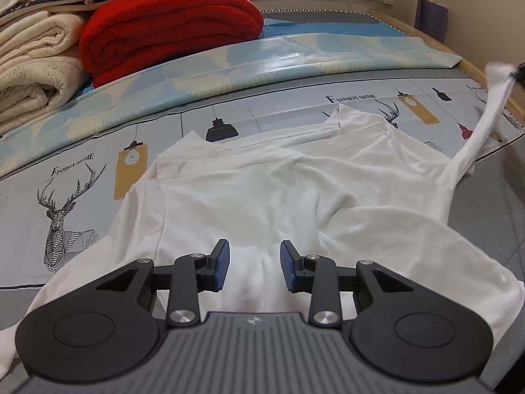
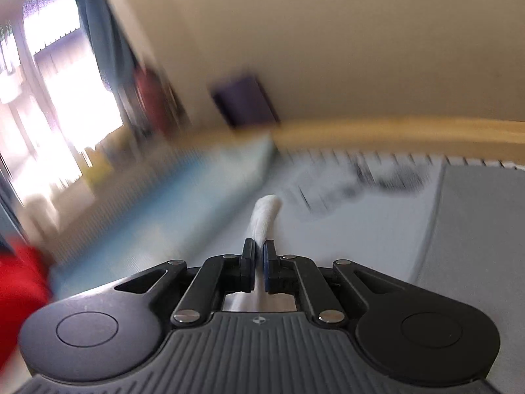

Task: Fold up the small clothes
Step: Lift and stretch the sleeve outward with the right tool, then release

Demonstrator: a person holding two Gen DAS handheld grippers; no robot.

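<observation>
White garment (image 1: 262, 190) lies spread mid-frame on a printed bed sheet (image 1: 82, 177), collar toward frame top, hem toward bottom | one sleeve (image 1: 482, 131) pulled taut to upper right | right tool (image 2: 259, 256) clamped on sleeve | left tool (image 1: 254, 262) part-open above the cloth, gripping nothing.

White shirt (image 1: 262, 190) spread flat on printed sheet, one sleeve (image 1: 482, 124) pulled up taut, rumpled

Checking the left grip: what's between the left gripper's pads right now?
In the left wrist view, only the white shirt shows in the left gripper gap: fabric lies under and between the open pads, which don't pinch it.
</observation>
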